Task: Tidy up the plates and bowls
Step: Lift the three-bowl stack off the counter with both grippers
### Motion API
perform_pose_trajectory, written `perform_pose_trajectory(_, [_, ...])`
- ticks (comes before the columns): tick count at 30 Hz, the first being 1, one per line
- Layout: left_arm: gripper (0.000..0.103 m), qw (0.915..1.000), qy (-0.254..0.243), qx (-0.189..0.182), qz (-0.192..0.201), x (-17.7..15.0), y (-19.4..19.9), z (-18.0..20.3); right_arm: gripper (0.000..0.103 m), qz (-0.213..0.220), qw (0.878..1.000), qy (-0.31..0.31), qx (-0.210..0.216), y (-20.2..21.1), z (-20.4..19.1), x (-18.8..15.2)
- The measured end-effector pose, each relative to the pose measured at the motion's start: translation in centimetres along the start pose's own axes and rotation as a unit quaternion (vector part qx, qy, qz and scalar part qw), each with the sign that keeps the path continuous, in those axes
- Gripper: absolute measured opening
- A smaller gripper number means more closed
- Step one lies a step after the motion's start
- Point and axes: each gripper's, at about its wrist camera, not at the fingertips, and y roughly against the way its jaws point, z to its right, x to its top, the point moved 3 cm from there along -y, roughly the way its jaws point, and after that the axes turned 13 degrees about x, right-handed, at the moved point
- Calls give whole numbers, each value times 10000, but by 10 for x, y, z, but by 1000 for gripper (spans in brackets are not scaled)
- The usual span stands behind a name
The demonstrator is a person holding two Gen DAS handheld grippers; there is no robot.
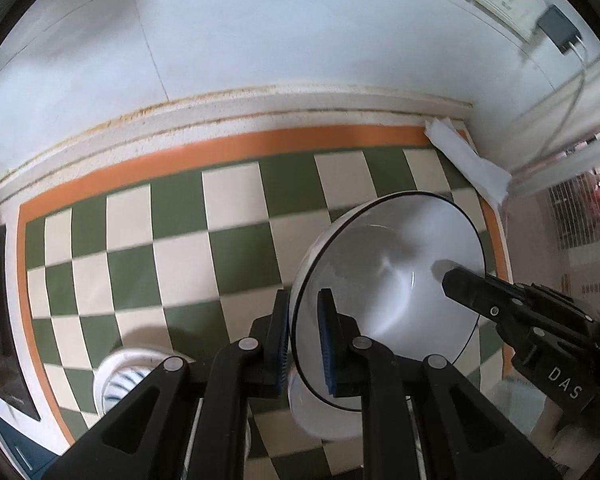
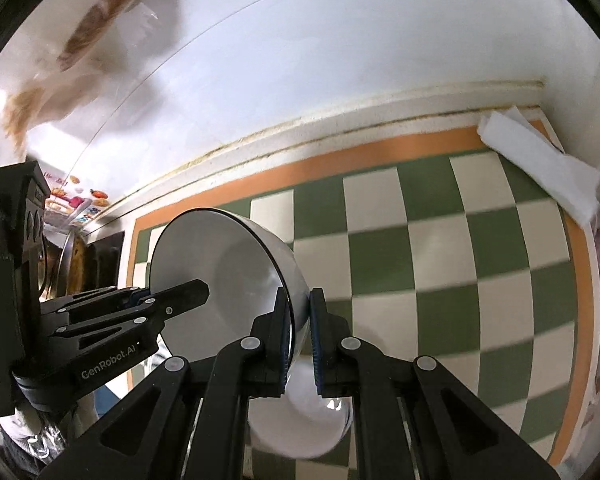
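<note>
Two grippers, left (image 1: pixel 303 334) and right (image 2: pixel 300 334), each pinch one white bowl's (image 1: pixel 388 280) rim, jaws nearly closed, tilting it above the checkered mat (image 1: pixel 180 248); one striped dish (image 1: pixel 116 380) sits below.

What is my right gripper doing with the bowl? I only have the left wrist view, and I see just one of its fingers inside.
Observer: The right gripper is shut on the white bowl, with one pad inside the bowl's wall and one outside.
Operator: Is there anything on the wall that I can't see?
Observer: Yes. A clear bag with something brown in it is up against the wall. It is too blurred to identify.
</note>
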Motion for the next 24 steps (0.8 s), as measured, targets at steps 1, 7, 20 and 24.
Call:
perform_pose_trajectory(1, [12, 10000, -16, -27, -23, -7, 1, 0, 11, 4, 10000, -15, 0, 1, 0, -6])
perform_pose_trajectory(7, [12, 9998, -138, -40, -157, -48, -2, 5, 11, -76, 9999, -136, -42, 5, 1, -54])
perform_pose_trajectory(20, [12, 9972, -314, 56, -673, -88, -48, 15, 11, -427, 9979, -480, -104, -23, 29, -105])
perform_pose_trajectory(24, [12, 9962, -381, 144, -772, -93, -58, 18, 11, -528, 9970, -545, -119, -32, 36, -109])
